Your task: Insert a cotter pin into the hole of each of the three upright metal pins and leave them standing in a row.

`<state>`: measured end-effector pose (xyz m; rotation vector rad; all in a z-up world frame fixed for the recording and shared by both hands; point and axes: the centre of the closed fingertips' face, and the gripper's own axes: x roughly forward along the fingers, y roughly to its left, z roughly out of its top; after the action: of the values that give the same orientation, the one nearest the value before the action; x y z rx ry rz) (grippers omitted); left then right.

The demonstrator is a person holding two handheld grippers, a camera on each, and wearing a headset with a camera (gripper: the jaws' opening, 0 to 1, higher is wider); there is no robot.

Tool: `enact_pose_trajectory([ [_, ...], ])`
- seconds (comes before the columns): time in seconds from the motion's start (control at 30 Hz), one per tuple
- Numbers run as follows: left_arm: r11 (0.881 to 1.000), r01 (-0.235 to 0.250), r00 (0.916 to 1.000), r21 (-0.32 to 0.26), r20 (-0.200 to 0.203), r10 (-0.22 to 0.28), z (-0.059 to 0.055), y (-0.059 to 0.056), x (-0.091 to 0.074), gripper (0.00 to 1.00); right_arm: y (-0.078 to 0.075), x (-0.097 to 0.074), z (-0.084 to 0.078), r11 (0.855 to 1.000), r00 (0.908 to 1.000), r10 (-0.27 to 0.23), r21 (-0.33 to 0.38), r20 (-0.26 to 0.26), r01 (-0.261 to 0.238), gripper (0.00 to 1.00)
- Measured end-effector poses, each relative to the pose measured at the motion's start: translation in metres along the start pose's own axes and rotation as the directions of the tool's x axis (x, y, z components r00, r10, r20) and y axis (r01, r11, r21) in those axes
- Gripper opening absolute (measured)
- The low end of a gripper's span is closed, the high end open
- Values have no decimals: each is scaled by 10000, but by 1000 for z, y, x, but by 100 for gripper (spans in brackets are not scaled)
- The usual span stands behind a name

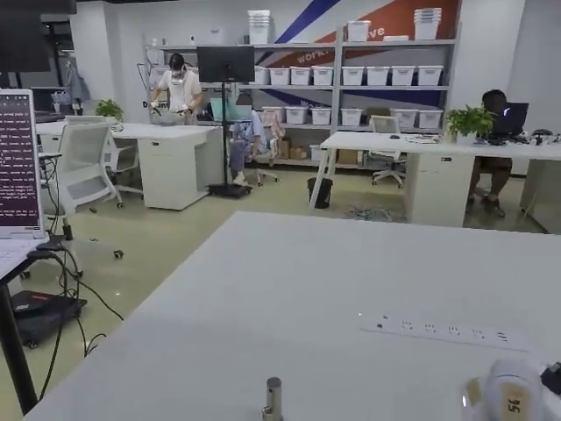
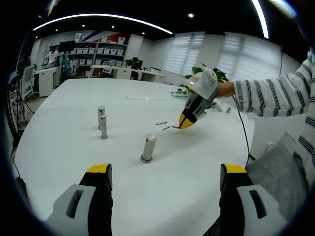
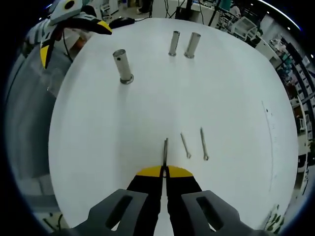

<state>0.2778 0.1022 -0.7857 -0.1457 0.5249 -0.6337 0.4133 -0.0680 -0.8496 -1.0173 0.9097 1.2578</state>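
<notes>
Three upright metal pins stand on the white table: one (image 3: 122, 66) alone, two (image 3: 173, 43) (image 3: 192, 44) close together farther off. My right gripper (image 3: 164, 169) is shut on a cotter pin (image 3: 165, 150) that sticks out of its tips, low over the table. Two more cotter pins (image 3: 185, 145) (image 3: 203, 143) lie just to its right. In the left gripper view the nearest metal pin (image 2: 148, 147) stands ahead of my open, empty left gripper (image 2: 166, 172), with the right gripper (image 2: 186, 122) beyond it. One metal pin's top (image 1: 273, 395) shows in the head view.
A white power strip (image 1: 447, 331) lies on the table (image 1: 289, 289) toward the far right. A striped sleeve (image 2: 275, 96) reaches in from the right in the left gripper view. Desks, shelves and people stand well beyond the table.
</notes>
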Motion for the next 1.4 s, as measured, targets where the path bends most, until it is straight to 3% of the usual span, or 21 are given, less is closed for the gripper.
enact_pose_trajectory([
  [0.23,9996,224,9997,191,-46,-223,2,-6,2,89,5,-12,-6,9991,9987,-386,206,326,379,2],
  [0.5,9982,391,9992,464,-4,-391,12,-10,5,88,16,-32,-3,9948,9899,-1003,291,999,979,2],
  [0.73,9973,531,9986,502,56,-535,18,-13,9,86,27,-45,5,9888,9761,-1492,317,1578,1460,2],
  [0.87,9970,734,9971,235,156,-738,23,-15,14,84,33,-48,9,9845,9684,-1752,250,1777,1735,2],
  [1.1,9942,1063,9940,146,256,-1067,36,-21,23,79,44,-56,14,9710,9482,-2360,143,2128,2385,2],
  [1.3,9922,1248,9913,-9,430,-1247,44,-27,32,77,62,-61,24,9668,9385,-2483,16,2401,2554,2],
  [1.37,9906,1371,9898,-23,394,-1369,44,-30,34,76,67,-62,30,9644,9335,-2535,-95,2536,2644,2],
  [1.4,9895,1442,9888,-59,384,-1439,44,-32,35,75,69,-63,34,9611,9261,-2641,-65,2695,2760,2],
])
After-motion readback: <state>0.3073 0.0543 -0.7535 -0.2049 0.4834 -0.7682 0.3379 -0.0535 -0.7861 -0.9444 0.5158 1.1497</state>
